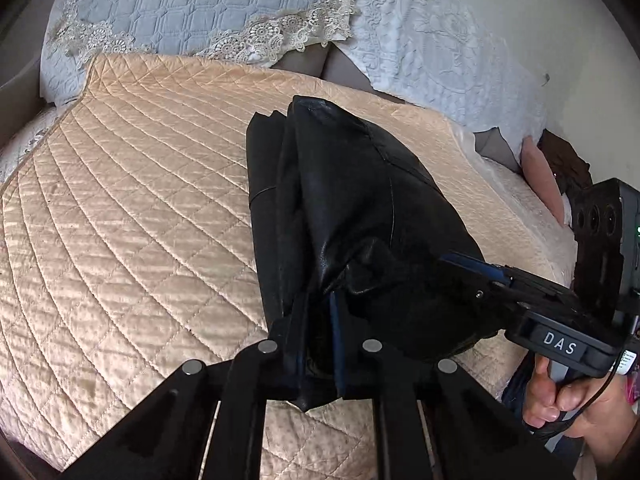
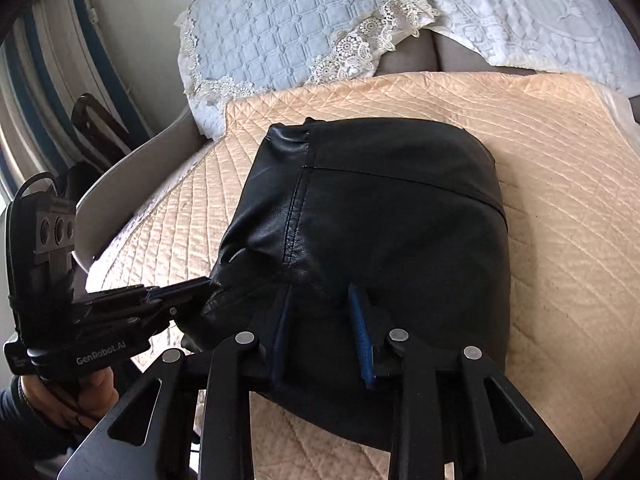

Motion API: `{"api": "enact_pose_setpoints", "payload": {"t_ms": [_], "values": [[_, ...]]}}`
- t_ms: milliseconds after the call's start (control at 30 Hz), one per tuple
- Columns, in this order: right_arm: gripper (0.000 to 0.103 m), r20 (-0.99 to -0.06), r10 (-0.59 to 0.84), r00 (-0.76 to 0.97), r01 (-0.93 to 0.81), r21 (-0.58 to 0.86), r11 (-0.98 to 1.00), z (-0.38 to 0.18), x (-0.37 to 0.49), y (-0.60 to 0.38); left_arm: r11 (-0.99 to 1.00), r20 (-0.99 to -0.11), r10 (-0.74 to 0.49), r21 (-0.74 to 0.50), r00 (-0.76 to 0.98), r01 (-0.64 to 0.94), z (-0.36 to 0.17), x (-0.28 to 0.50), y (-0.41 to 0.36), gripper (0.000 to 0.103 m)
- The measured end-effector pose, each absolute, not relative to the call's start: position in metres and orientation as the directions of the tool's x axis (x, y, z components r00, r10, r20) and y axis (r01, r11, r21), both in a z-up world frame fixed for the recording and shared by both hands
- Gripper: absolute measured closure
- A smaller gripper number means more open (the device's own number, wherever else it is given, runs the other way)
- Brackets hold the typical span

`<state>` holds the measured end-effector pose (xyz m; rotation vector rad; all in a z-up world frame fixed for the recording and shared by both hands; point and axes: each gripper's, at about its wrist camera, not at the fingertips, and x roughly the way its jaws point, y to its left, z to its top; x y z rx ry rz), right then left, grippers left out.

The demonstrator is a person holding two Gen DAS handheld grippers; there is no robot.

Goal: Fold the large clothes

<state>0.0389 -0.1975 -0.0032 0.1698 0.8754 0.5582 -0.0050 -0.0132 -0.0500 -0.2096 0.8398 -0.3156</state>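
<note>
A black leather garment [image 1: 340, 208] lies bunched on a peach quilted bedspread [image 1: 132, 216]; in the right wrist view the garment [image 2: 392, 216] is a folded heap with a seam down its left part. My left gripper [image 1: 318, 312] is shut on the garment's near edge, fabric pinched between its blue pads. My right gripper [image 2: 322, 304] stands at the near edge with leather lying between its blue pads, which sit a little apart. Each gripper shows in the other's view: the right gripper [image 1: 476, 276] and the left gripper [image 2: 192, 288].
Light blue quilted pillows with lace trim [image 1: 200, 12] and a white embroidered cover [image 1: 440, 40] lie at the head of the bed. A pink cushion [image 1: 540, 176] sits at the right. A dark chair [image 2: 100, 124] stands by the wall on the left.
</note>
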Motion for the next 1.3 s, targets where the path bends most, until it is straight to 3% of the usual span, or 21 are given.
{"api": "enact_pose_setpoints", "payload": {"t_ms": [233,467,533,600,667,700,900,1100,1200,1300], "values": [[0.074,-0.63,0.501,0.593,-0.331,0.377,0.865,0.026,0.03,-0.243,0.942,-0.699,-0.333,-0.273,0.633,0.194,-0.02,-0.016,-0.009,0.089],[0.072,-0.671,0.489,0.558,-0.27,0.41,0.871,-0.003,0.045,-0.246,0.923,-0.602,-0.384,-0.281,0.7,0.264,0.035,0.008,-0.038,0.085],[0.072,-0.679,0.485,0.551,-0.3,0.381,0.875,-0.01,0.04,-0.232,0.91,-0.595,-0.413,-0.294,0.689,0.292,0.03,0.029,-0.051,0.084],[0.071,-0.672,0.48,0.564,-0.3,0.375,0.877,-0.012,0.036,-0.23,0.938,-0.663,-0.347,-0.237,0.663,0.255,0.0,0.052,-0.06,0.084],[0.072,-0.663,0.503,0.554,-0.306,0.4,0.864,-0.012,0.035,-0.236,0.94,-0.728,-0.34,-0.262,0.595,0.218,-0.039,0.065,-0.052,0.085],[0.073,-0.658,0.522,0.543,-0.318,0.414,0.853,-0.01,0.035,-0.24,0.933,-0.716,-0.359,-0.289,0.599,0.214,-0.05,0.063,-0.044,0.086],[0.074,-0.642,0.481,0.597,-0.279,0.397,0.875,0.012,0.049,-0.269,0.951,-0.725,-0.309,-0.24,0.615,0.195,-0.022,0.049,-0.045,0.087],[0.074,-0.661,0.439,0.609,-0.239,0.374,0.896,0.016,0.099,-0.283,0.945,-0.655,-0.328,-0.232,0.68,0.233,0.037,0.077,-0.077,0.086],[0.074,-0.677,0.442,0.589,-0.219,0.393,0.893,0.006,0.128,-0.281,0.955,-0.706,-0.295,-0.231,0.644,0.184,0.013,0.117,-0.079,0.086],[0.074,-0.692,0.449,0.566,-0.225,0.395,0.891,-0.002,0.144,-0.271,0.967,-0.759,-0.246,-0.237,0.602,0.096,-0.033,0.141,-0.054,0.095]]}}
